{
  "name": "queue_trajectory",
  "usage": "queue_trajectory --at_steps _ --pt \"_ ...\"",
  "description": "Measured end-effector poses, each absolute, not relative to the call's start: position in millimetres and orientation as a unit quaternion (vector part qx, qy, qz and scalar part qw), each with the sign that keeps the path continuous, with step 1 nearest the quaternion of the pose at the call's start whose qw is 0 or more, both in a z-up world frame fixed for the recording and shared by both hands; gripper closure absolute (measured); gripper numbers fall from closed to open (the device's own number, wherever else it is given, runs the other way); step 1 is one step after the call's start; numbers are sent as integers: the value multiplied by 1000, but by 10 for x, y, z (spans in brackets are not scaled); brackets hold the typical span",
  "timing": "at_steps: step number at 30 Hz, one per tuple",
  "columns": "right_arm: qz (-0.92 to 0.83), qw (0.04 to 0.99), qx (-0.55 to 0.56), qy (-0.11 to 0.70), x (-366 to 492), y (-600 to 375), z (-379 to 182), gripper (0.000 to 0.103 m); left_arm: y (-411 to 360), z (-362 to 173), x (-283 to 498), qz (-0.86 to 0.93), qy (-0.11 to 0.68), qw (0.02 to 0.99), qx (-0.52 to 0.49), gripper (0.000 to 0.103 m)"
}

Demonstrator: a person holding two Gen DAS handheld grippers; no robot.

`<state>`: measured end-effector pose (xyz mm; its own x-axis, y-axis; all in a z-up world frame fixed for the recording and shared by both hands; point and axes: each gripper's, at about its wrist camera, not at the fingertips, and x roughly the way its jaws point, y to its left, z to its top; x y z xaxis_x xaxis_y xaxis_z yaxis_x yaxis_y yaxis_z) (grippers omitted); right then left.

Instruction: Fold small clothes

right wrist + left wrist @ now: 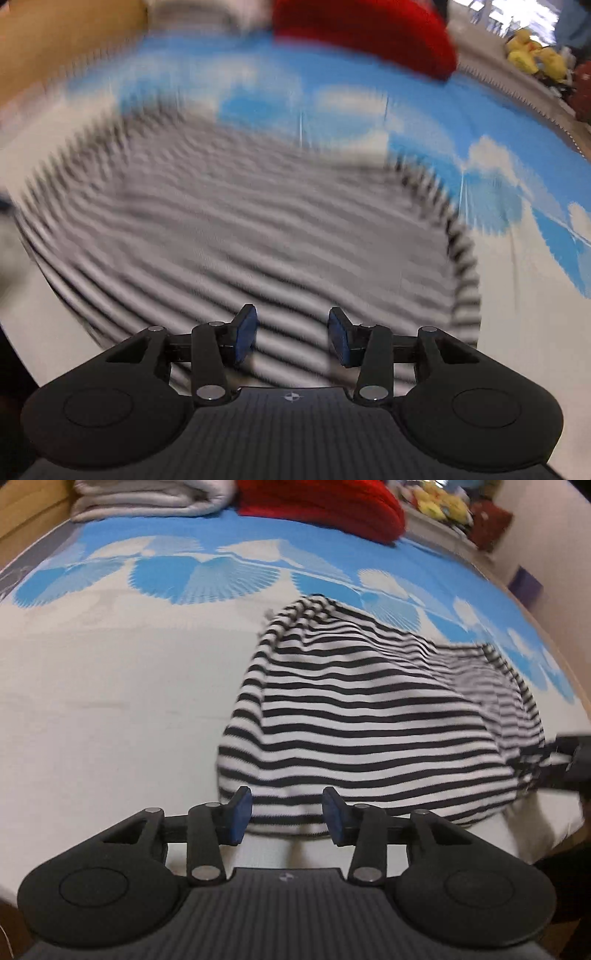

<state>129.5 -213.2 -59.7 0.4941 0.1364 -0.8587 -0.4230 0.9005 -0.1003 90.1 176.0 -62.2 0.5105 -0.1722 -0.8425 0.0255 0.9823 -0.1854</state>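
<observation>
A black-and-white striped garment (369, 716) lies rumpled on the bed, right of centre in the left wrist view. My left gripper (287, 818) hovers at its near hem. The blue pads (240, 818) stand apart, open, and nothing is pinched between them. A dark part of the other gripper (576, 764) shows at the right edge, beside the garment's bunched right corner. In the blurred right wrist view the same striped garment (236, 229) fills the middle. My right gripper (291, 338) is above it, open, with cloth showing below the gap.
The bed sheet (110, 701) is white near me and blue-patterned farther off. A folded grey blanket (147, 498) and a red knitted item (325, 506) lie at the bed's far end. Yellow soft toys (439, 502) sit on a shelf at far right.
</observation>
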Motion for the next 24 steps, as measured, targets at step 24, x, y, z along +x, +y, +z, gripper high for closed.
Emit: queue_trajectory --at_steps 24 --pt "3 910 123 397 754 -2919 -17 55 2129 -1213 1004 50 532 770 -349 58"
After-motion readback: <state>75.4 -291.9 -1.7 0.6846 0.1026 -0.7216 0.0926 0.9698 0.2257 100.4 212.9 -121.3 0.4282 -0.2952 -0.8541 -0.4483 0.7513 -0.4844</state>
